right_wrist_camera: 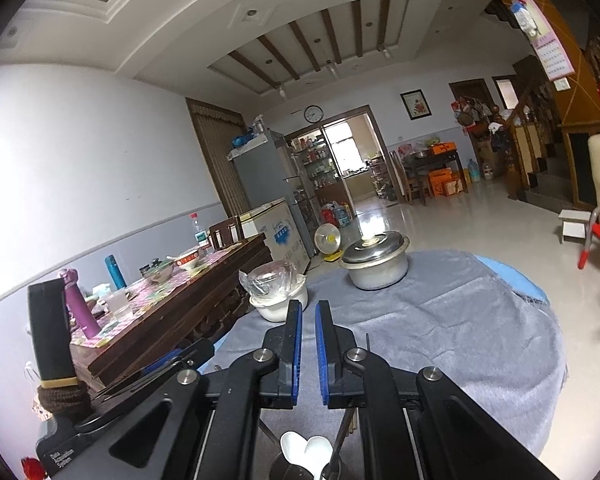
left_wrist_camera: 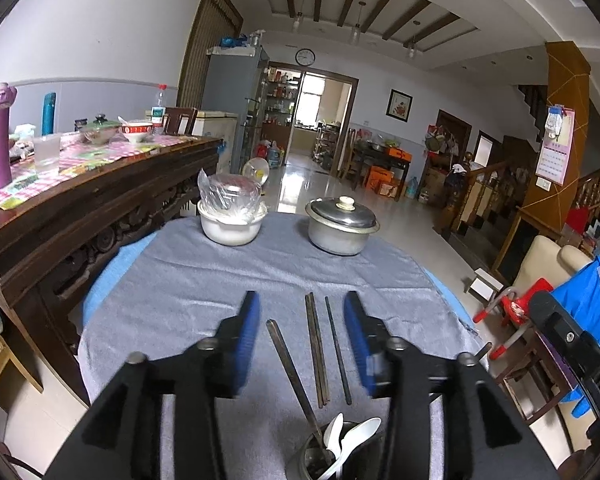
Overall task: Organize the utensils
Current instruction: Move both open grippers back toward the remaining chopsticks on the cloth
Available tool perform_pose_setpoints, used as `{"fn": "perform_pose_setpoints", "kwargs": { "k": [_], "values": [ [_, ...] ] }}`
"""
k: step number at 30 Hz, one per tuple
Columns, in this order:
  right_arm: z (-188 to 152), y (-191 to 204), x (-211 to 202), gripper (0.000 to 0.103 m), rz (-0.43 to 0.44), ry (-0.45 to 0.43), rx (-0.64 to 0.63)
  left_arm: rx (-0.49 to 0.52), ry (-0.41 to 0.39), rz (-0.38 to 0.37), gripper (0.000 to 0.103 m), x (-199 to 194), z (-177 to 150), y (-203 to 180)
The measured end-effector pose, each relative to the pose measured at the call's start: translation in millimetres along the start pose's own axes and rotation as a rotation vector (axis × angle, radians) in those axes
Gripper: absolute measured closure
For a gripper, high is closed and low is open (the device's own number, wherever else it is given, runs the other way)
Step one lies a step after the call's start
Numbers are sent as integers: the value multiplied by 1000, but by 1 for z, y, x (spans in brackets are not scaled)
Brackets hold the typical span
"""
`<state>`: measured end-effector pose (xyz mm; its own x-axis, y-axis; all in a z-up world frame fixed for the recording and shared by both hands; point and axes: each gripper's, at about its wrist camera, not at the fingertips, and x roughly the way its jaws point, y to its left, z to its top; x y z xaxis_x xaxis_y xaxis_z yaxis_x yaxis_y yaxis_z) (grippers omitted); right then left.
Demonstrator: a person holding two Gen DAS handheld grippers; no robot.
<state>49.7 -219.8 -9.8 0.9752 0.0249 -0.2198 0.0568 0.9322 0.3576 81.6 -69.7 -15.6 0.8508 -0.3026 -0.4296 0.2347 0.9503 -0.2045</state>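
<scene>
While both grippers hover over the grey cloth, the chopsticks wait to be sorted.

From where I stand, the left gripper [left_wrist_camera: 300,340] has its jaws apart, gripping nothing; three chopsticks [left_wrist_camera: 318,352] lie loose on the cloth [left_wrist_camera: 204,276] between its pads, and a fourth [left_wrist_camera: 296,380] leans in the metal cup [left_wrist_camera: 312,458] at six o'clock beside two white spoons [left_wrist_camera: 352,436]. Its neighbour, the right gripper [right_wrist_camera: 308,344], is nearly closed and empty. My worry: closing on thin sticks lying flat may pinch cloth instead, or nudge the cup and tip it.
</scene>
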Motion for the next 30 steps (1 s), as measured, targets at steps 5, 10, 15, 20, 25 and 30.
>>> {"fn": "perform_pose_setpoints", "kwargs": {
  "k": [5, 10, 15, 20, 25, 30],
  "values": [
    [4, -8, 2, 94, -8, 15, 47, 4, -15, 22, 41, -6, 1, 0],
    [4, -15, -1, 79, -18, 15, 80, -4, -13, 43, 35, -8, 1, 2],
    [5, -18, -4, 77, -34, 3, 89, -3, -17, 77, 31, -9, 2, 5],
    [4, -20, -3, 77, -44, 7, 96, -1, -22, 101, 29, -10, 2, 9],
    [4, -24, -2, 77, -57, 11, 103, 1, -24, 122, 27, -7, 2, 13],
    [2, -26, 3, 77, -68, 20, 111, -14, -8, 129, 26, -2, 2, 18]
  ]
}}
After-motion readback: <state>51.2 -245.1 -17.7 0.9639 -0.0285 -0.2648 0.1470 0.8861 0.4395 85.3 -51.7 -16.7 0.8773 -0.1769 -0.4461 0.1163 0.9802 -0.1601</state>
